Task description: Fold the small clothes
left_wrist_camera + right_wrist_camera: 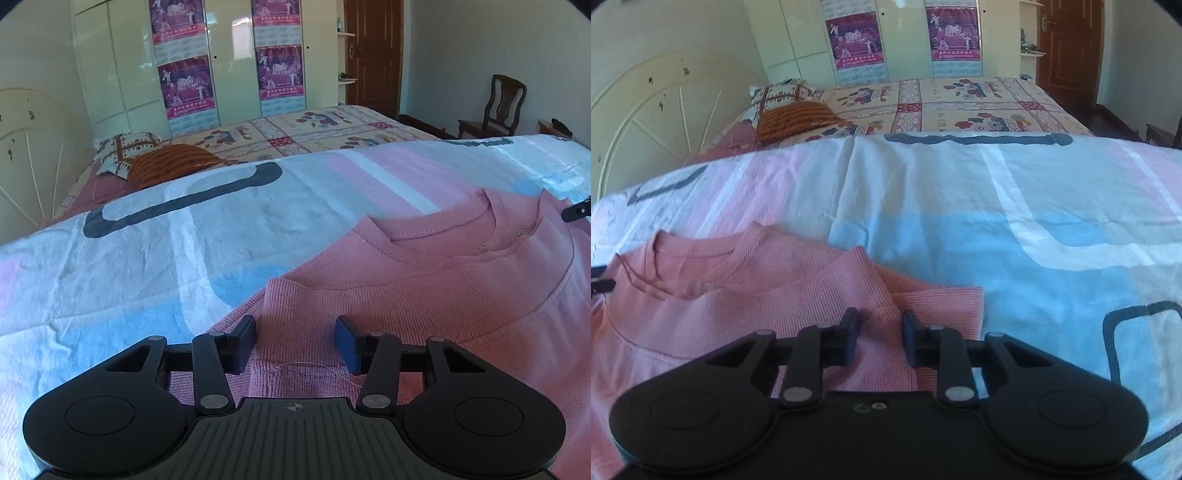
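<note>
A small pink knit sweater [443,288] lies flat on a pastel sheet [147,258], neckline toward the far side. My left gripper [295,341] is open, its fingers straddling the sweater's folded-in left sleeve near the shoulder. In the right wrist view the same sweater [738,295] fills the lower left, its right sleeve folded in. My right gripper [879,338] is open, fingers low over the sleeve edge. The tip of the right gripper shows at the left view's right edge [578,210].
The sheet [997,221] covers the near surface. Behind it is a bed with a patterned quilt [314,133], a pillow and an orange cushion [173,162]. A white headboard [646,122], wardrobe, wooden chair [498,107] and brown door stand beyond.
</note>
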`<state>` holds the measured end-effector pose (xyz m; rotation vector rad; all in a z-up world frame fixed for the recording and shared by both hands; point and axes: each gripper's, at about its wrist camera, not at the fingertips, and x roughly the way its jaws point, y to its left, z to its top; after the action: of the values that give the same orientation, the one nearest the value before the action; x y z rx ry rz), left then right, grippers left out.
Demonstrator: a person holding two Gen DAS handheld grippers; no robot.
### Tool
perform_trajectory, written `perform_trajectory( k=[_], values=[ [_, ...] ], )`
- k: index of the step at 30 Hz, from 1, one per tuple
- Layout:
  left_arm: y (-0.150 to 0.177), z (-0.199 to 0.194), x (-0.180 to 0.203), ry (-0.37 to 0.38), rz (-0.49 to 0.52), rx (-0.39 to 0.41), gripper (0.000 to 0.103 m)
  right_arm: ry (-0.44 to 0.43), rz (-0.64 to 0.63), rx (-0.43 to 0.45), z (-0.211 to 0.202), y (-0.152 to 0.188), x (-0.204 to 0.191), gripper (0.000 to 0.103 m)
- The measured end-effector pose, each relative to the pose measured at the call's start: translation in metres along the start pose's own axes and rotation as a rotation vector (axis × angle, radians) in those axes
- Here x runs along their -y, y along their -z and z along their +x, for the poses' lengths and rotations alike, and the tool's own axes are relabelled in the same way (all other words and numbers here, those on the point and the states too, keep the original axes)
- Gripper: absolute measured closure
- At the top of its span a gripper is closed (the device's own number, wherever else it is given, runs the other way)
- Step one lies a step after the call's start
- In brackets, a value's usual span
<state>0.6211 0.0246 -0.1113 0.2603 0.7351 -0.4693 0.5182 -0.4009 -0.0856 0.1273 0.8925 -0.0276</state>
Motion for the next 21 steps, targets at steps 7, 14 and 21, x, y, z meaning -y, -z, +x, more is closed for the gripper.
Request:
perform_trajectory(
  k=[7,14,21],
  values=[
    [0.008,-0.046,-0.013,0.001,-0.122,0.218,0.100,-0.016,-0.007,0.195,-0.034,0.000,-0.004,0.093],
    [0.012,-0.026,-0.044,-0.028,-0.355,0.149,0.100,0.008,0.063,0.177,-0.014,-0.007,0.002,0.093],
    [0.012,0.003,-0.034,-0.063,-0.275,0.047,0.100,0.033,0.083,0.106,0.007,-0.002,0.007,0.093]
  ],
)
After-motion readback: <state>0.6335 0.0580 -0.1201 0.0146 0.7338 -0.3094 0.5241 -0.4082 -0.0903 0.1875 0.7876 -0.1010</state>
